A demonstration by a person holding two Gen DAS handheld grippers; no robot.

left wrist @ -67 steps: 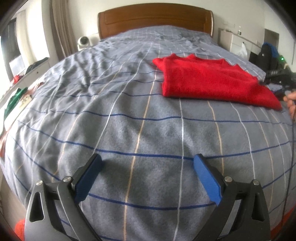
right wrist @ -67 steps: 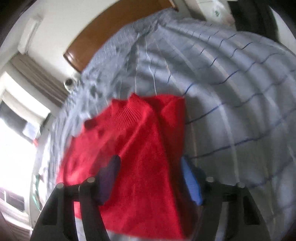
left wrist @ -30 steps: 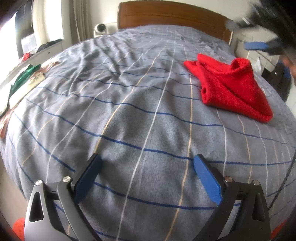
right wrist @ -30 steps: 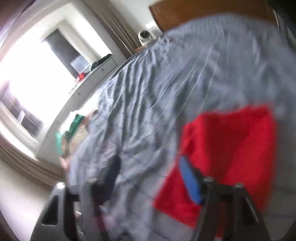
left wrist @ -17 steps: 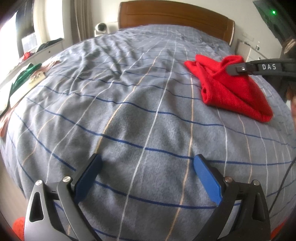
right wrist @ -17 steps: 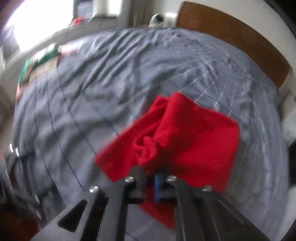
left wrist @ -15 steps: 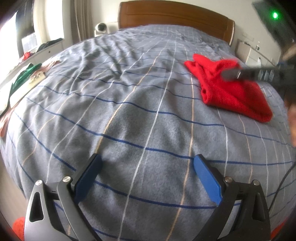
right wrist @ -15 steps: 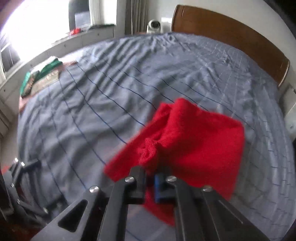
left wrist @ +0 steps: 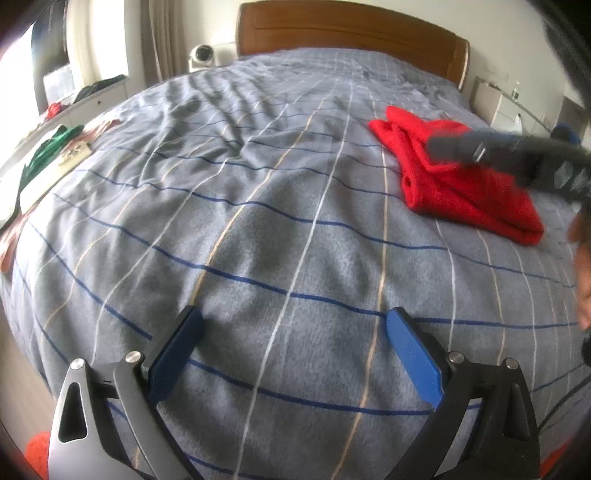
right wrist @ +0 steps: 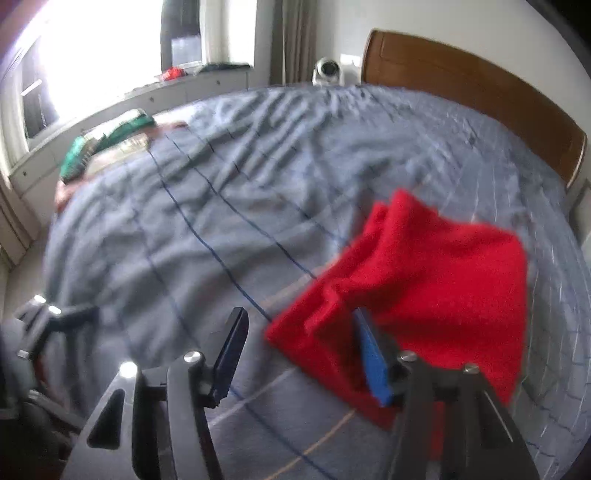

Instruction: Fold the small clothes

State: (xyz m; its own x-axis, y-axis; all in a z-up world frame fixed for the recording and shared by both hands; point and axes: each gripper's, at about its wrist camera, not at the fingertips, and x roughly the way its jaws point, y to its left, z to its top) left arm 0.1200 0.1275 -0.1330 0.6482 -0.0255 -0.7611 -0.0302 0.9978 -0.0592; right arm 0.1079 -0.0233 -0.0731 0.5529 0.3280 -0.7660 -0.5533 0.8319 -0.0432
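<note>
Two claws spread wide: right claw (right wrist: 299, 350) hangs just beside the red sweater (right wrist: 424, 280), left claw (left wrist: 291, 354) well apart from it.

A big bed (left wrist: 258, 229) has a gray blanket with blue and white lines. A brown wooden headboard (left wrist: 351, 31) stands at 12 o'clock. At 10 o'clock, a bright window (right wrist: 92, 40) shines over a long white shelf (right wrist: 147, 92).

Both grippers have black frames with silver screws. The left gripper (left wrist: 293, 350) carries blue fingers (left wrist: 413, 360); the right gripper (right wrist: 303, 354) likewise, though blurred. Skin, seemingly a hand (left wrist: 581, 266), shows alongside.
</note>
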